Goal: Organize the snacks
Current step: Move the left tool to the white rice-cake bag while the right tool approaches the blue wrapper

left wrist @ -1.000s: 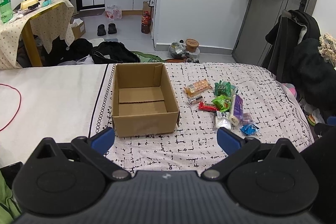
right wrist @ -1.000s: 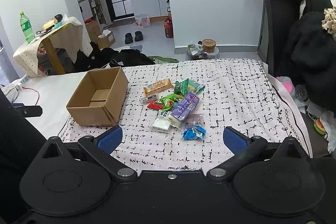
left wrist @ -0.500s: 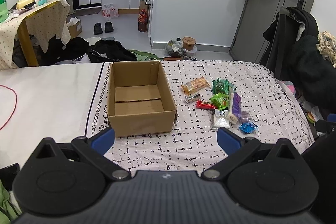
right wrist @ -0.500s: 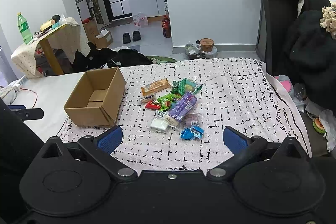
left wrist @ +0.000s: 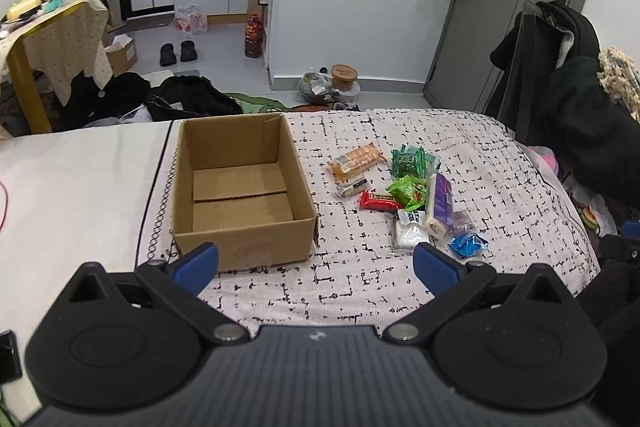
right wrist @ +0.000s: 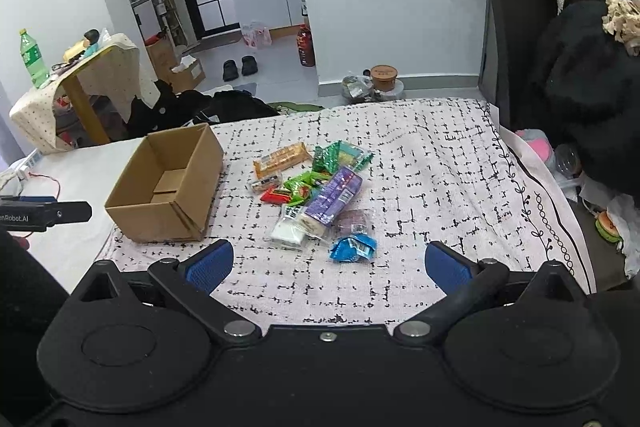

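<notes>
I see the patterned bedspread [right wrist: 420, 163], then the cardboard box [left wrist: 240, 187] standing open-topped, its near wall just ahead of my left gripper [left wrist: 316, 265]. To the box's right lies the snack pile [right wrist: 316, 195], a blue packet [right wrist: 354, 247] nearest my right gripper [right wrist: 328, 265]. Both grippers spread wide, gripping nothing, short of everything.

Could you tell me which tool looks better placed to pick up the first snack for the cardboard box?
Probably the right tool: open and empty, it faces the snack pile, with the blue packet just ahead. The left tool, also open, faces the cardboard box, with the snacks off to its side.
</notes>
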{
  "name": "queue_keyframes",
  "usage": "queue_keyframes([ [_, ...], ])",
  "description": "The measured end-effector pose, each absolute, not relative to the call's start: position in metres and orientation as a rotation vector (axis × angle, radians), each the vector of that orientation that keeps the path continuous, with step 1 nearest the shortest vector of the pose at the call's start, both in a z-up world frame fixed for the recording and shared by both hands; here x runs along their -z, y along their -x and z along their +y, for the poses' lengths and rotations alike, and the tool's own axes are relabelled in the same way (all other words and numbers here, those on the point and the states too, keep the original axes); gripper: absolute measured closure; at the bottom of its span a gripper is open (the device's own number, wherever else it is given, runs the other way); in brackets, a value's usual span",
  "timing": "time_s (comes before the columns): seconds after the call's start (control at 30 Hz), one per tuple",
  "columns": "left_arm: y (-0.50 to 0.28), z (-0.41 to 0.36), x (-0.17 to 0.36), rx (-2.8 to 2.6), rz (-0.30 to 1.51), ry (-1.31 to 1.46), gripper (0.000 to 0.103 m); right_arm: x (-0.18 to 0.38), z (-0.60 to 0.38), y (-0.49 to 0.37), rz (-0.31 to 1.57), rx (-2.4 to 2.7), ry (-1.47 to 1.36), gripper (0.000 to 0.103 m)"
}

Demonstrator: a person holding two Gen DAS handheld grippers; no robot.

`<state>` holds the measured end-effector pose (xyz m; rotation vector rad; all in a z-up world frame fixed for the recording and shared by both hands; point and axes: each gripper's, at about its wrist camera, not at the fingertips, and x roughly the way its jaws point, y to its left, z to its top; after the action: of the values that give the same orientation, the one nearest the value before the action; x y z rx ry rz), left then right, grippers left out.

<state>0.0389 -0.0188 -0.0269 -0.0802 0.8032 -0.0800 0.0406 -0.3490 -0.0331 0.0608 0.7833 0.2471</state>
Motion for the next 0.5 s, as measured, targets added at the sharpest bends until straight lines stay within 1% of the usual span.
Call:
queue_keyframes([
  [0.27,-0.070,-0.029,0.038,0.168,0.815,0.049,0.000,0.046,-0.349,-0.048,0.779,-0.243,-0.062,0.001],
  [0.4,-0.087,-0.040,0.047,0.209,0.823,0.026,0.000,0.055,-0.346,-0.054,0.792,-0.240,-0.075,0.006],
  [0.5,-0.101,-0.050,0.058,0.226,0.840,-0.008,0.000,0.062,-0.341,-0.057,0.793,-0.235,-0.067,0.006],
])
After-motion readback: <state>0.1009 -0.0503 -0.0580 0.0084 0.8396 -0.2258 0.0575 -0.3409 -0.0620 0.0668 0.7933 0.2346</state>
